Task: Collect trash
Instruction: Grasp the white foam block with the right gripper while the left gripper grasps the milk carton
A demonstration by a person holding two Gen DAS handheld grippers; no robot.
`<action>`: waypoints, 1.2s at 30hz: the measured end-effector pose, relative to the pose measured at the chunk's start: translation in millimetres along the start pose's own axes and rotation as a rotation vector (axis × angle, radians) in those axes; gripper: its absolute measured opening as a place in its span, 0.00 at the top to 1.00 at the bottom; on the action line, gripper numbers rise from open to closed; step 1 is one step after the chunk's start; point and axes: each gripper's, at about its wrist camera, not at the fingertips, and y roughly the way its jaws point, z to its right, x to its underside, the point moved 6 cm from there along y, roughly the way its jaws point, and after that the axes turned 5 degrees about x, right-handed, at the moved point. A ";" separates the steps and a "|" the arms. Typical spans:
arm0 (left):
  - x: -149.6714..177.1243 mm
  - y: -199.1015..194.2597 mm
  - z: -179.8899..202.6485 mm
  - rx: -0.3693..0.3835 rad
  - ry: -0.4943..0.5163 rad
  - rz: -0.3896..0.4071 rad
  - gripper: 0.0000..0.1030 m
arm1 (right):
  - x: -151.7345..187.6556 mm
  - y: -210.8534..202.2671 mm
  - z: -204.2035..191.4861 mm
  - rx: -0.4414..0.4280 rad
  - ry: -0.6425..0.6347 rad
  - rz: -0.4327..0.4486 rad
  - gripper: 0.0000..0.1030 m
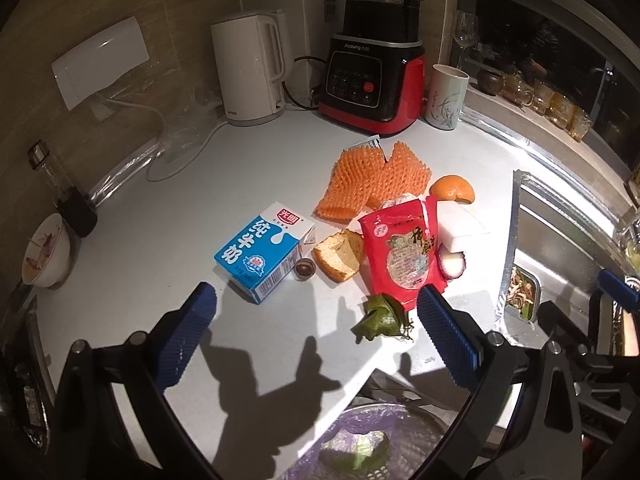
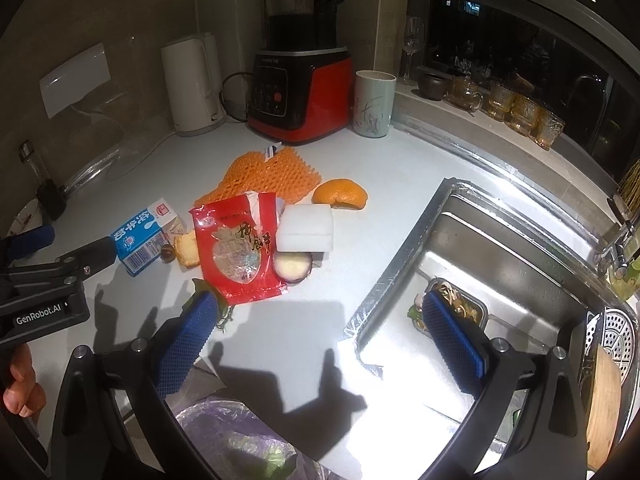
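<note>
Trash lies in a cluster on the white counter (image 1: 168, 216): a blue milk carton (image 1: 262, 255), a bread piece (image 1: 339, 255), a small brown nut (image 1: 305, 269), orange foam netting (image 1: 372, 178), a red snack bag (image 1: 404, 254), a white foam block (image 1: 460, 222), an orange peel (image 1: 453, 189), a purple-skinned slice (image 1: 452, 265) and a green leaf wad (image 1: 382, 316). My left gripper (image 1: 316, 308) is open and empty, just short of the carton and leaf. My right gripper (image 2: 320, 314) is open and empty, over the counter by the sink edge. A bin with a purple liner (image 1: 372, 440) sits below the counter edge.
A white kettle (image 1: 250, 70), a red blender (image 1: 374, 76) and a cup (image 1: 447, 96) stand at the back. A bowl (image 1: 46, 254) and a bottle (image 1: 64, 190) stand at the left. The steel sink (image 2: 500, 256) at the right holds a strainer of scraps (image 2: 456, 306).
</note>
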 end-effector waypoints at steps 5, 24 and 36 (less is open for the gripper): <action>-1.2 19.5 -21.9 0.026 0.045 -0.013 0.07 | 1.5 9.2 -0.2 0.008 0.001 -0.022 0.02; -13.7 139.5 -63.5 0.269 0.385 -0.150 0.07 | 5.6 64.1 -15.7 0.039 0.075 -0.122 0.02; -14.3 171.0 -75.4 0.356 0.314 -0.221 0.34 | 24.3 85.3 -21.2 0.054 0.117 -0.179 0.02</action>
